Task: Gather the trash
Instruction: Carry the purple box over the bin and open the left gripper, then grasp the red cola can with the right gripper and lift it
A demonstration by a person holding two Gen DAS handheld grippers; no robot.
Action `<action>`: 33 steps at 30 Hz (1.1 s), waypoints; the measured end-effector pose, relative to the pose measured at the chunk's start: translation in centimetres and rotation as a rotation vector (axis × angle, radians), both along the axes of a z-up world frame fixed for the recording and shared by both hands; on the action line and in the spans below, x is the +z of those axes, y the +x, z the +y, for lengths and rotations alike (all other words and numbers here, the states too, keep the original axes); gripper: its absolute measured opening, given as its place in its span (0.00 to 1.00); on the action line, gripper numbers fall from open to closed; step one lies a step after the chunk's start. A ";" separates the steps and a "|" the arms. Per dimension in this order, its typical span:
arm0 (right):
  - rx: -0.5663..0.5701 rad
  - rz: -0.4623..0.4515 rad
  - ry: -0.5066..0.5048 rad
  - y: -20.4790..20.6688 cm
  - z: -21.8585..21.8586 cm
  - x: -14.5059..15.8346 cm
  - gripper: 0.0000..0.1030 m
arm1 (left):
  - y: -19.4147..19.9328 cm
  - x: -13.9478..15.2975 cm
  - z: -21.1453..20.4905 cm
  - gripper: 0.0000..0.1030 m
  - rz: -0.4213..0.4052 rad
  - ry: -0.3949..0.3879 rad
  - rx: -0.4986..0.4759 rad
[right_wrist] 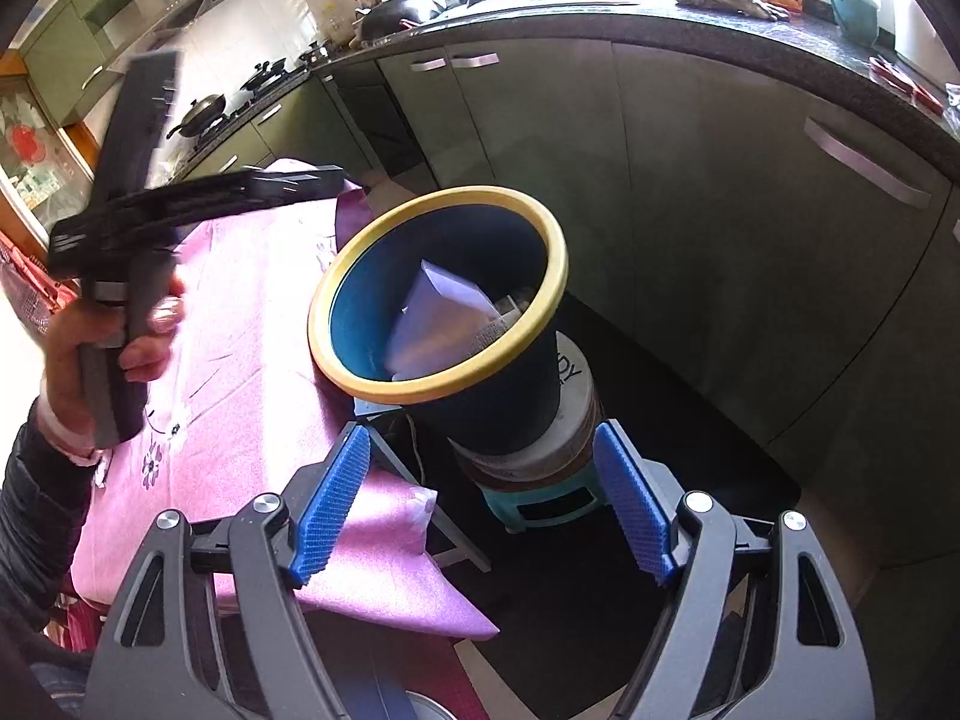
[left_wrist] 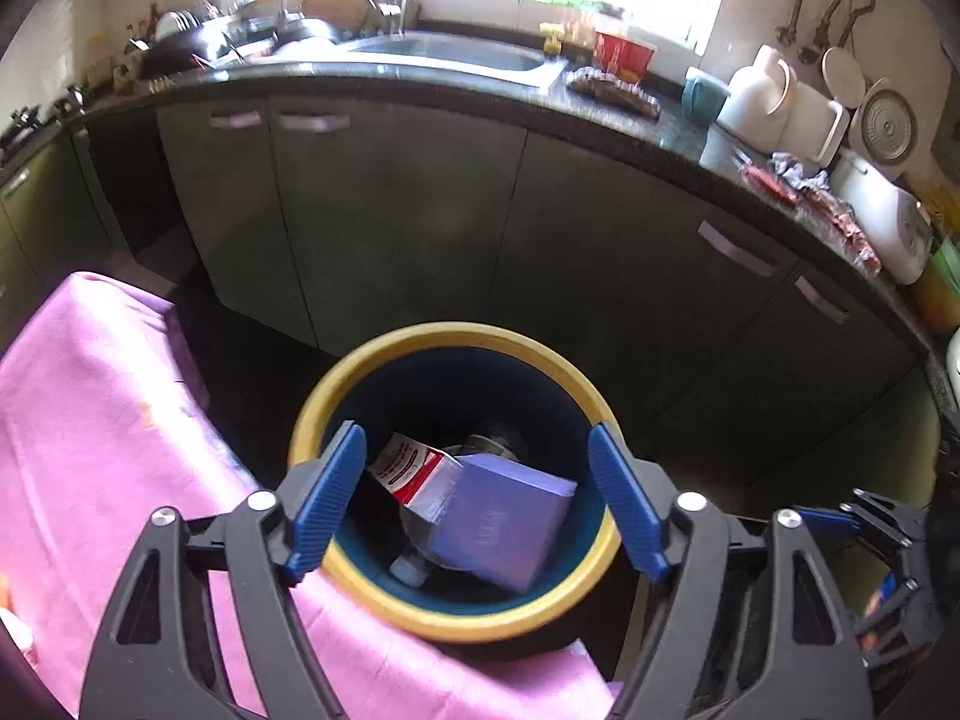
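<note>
The left gripper [left_wrist: 477,504] is hanging directly over the dark blue round bin with the yellow rim [left_wrist: 360,585], its jaws spread wide and holding nothing, one blue pad to each side of the bin's mouth. Straight below and ahead of those jaws, a lilac rectangular cardboard box [left_wrist: 507,519] is lying inside the bin, tilted, its long axis running from the near right of the bin floor up toward the far left, leaning over a red-and-white carton [left_wrist: 403,467] and what looks like a clear plastic bottle [left_wrist: 411,570]. The right gripper [right_wrist: 480,498] is standing further off, lower and to the side, jaws equally wide and empty, looking at the bin from outside, where it is sitting on a white bucket [right_wrist: 573,384] atop a teal stool [right_wrist: 540,501], just beside the edge of the pink cloth-covered table [right_wrist: 240,324]. Whatever trash remains to be fetched is not showing clearly; the left hand is nearer the bin.
</note>
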State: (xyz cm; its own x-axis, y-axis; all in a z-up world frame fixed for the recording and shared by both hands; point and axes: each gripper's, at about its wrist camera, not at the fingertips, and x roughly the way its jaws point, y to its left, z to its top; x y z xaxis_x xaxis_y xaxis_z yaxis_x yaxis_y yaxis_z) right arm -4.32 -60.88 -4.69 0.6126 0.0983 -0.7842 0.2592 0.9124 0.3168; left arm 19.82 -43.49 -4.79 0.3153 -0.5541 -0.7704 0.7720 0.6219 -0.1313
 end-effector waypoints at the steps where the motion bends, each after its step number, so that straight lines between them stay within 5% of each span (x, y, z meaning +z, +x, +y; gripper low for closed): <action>1: 0.008 0.000 -0.001 0.2 0.2 0.0 0.74 | -0.4 0.8 1.2 0.73 -0.008 -0.020 0.004; 8: 0.115 -0.001 -0.032 3.4 4.1 1.1 0.74 | -3.9 6.6 16.1 0.90 -0.094 -0.159 0.134; 16: 0.412 -0.039 -0.081 11.1 15.6 3.9 0.74 | -6.0 9.1 35.2 0.94 -0.351 -0.120 0.486; 19: 0.539 -0.043 -0.090 14.3 21.2 4.9 0.74 | -5.0 8.3 40.0 0.94 -0.374 -0.109 0.591; 24: 0.745 -0.063 -0.084 18.6 29.5 6.4 0.74 | -2.3 5.6 45.1 0.94 -0.318 -0.153 0.697; 28: 1.084 -0.092 -0.224 19.5 36.0 6.9 0.74 | -1.4 3.8 46.7 0.94 -0.250 -0.191 0.697; 33: 1.338 -0.024 -0.346 20.3 40.4 6.1 0.74 | -2.0 3.4 47.0 0.94 -0.281 -0.169 0.681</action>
State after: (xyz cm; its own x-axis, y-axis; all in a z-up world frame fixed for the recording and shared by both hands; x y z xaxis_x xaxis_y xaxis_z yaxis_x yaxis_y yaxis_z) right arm 16.02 -20.43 1.43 0.2203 0.4212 -0.8798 -0.8704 0.4919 0.0176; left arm 17.87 3.51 -1.37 0.8021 -0.2702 -0.5326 0.2428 0.9623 -0.1225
